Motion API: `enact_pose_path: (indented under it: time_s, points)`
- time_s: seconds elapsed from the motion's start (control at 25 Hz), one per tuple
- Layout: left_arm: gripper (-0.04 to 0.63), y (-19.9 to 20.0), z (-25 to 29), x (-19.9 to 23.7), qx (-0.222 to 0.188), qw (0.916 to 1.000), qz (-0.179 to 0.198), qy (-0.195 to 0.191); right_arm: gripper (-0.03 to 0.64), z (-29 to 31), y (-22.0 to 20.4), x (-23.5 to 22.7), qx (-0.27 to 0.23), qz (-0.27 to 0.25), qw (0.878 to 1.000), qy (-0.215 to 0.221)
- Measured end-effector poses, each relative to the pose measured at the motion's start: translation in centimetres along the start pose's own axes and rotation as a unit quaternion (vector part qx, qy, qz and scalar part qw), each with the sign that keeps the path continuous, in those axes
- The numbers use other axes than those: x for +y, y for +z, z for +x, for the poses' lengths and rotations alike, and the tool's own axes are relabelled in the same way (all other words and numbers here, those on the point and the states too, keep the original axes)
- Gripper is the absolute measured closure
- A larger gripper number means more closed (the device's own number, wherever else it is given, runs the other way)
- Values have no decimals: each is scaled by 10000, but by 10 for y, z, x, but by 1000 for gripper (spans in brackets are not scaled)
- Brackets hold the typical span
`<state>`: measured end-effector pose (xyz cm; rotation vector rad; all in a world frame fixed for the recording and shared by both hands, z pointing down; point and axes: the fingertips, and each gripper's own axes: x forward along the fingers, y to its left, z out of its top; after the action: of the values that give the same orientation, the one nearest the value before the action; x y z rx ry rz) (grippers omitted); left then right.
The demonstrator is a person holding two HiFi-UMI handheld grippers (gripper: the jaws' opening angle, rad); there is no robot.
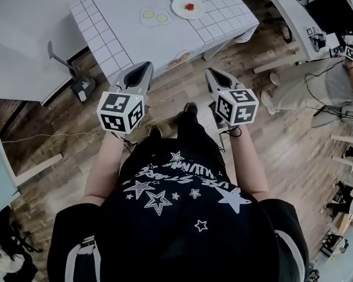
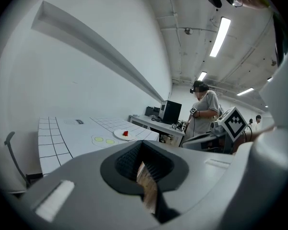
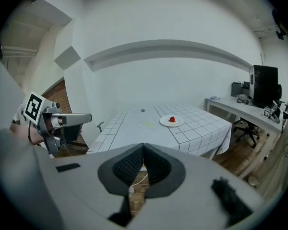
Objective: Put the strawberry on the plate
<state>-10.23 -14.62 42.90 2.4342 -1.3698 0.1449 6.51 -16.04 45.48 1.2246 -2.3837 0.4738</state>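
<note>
A: Any readable text?
B: None. The print on the black star shirt (image 1: 182,192) is too warped, and the label at the counter (image 1: 129,40) far edge is too small.
A: Pose?
B: Left hand-held gripper (image 1: 146,67) and right hand-held gripper (image 1: 210,73) are both closed and empty, side by side over the wood floor (image 1: 282,140), aimed at the counter. Strawberry (image 1: 190,6) is on the plate (image 1: 177,7), toward the far right corner.
</note>
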Motion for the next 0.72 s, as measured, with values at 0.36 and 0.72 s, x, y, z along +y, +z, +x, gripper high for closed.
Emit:
enact_pose_path:
  time_s: [0.36,0.72]
  points:
    - [586,0,-11,-35,-46,9999,81,-55,603,-35,2,0,-217,-67,9997,-37]
    - [586,28,-25,-35,143,9994,165,-277,603,-49,28,24,-183,90,9997,-147]
